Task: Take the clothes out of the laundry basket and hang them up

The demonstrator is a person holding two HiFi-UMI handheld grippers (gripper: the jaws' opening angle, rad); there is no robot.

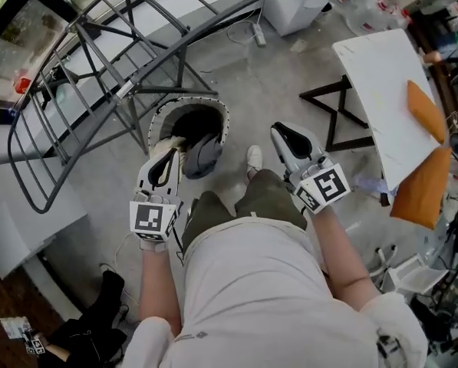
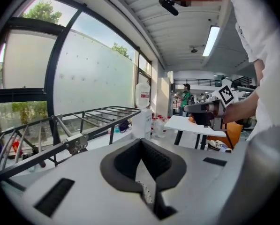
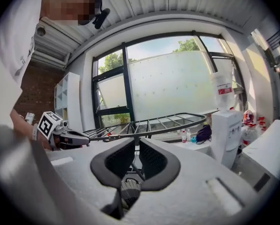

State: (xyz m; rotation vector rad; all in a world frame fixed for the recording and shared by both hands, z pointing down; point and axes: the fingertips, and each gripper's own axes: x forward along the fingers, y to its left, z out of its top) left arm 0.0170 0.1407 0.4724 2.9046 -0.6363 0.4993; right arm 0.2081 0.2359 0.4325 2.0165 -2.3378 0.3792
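Head view — left gripper (image 1: 169, 150) at laundry basket (image 1: 222, 121) rim, drying rack (image 1: 98, 67) beside.

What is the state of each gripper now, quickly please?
Left gripper: jaws closed, holding nothing.
Right gripper: jaws closed but for a thin slit, holding nothing.

No legible text, label or number anywhere.

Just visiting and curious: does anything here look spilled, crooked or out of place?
Nothing much. The round white laundry basket stands upright with grey clothes in it, and the grey metal drying rack is bare. Only a black bundle lies loose on the floor at lower left; I cannot tell what it is.
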